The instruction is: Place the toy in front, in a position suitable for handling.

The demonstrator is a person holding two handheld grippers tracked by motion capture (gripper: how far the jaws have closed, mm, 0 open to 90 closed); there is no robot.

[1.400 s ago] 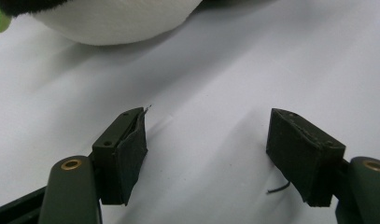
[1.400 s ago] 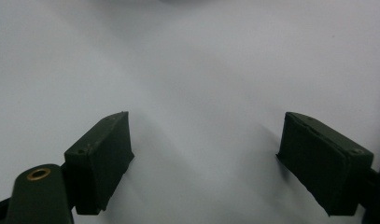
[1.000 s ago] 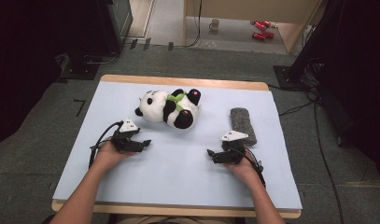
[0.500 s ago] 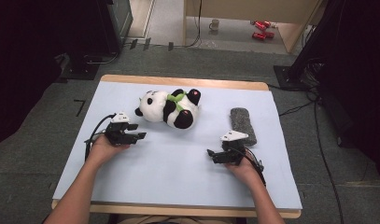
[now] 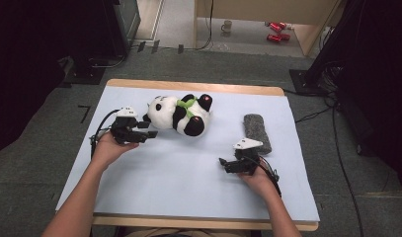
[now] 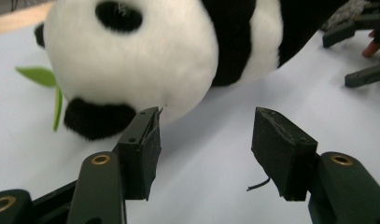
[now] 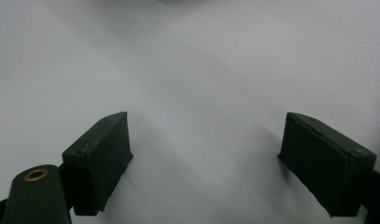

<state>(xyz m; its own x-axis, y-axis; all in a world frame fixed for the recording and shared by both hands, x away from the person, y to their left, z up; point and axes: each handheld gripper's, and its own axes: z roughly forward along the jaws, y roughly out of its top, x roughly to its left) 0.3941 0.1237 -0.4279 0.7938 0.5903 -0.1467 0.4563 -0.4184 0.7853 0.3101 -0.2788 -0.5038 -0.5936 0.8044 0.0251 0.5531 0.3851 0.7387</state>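
My left gripper hung just off the head of the plush panda, which lay on its side toward the far middle of the pale blue table. The jaws had just been opening a little after narrowing, and they stood apart with nothing between them. In the left gripper view, one of my fingers sat close under the white face, near the black ear, and the other was over bare table. I could not tell whether that near pad brushed the fur or stopped just short of it.

The step in hand, as I judged it, was getting a hold on the toy's head. To do that well I needed the head centred in the gap — as things stood it sat to one side of the opening, so closing there would only have nipped fur or nudged the toy away. I reckoned I should shift across until both pads flanked the round of the head, go in level and low, then close slowly; plush gives, so a firm, deep bite would hold better than a pinch at the surface. The green leaf at its far side was best left out of the grip.

My right gripper rested low on the near right of the table, jaws wide over bare surface, holding nothing. The grey roll lay just beyond it, apart from the panda.
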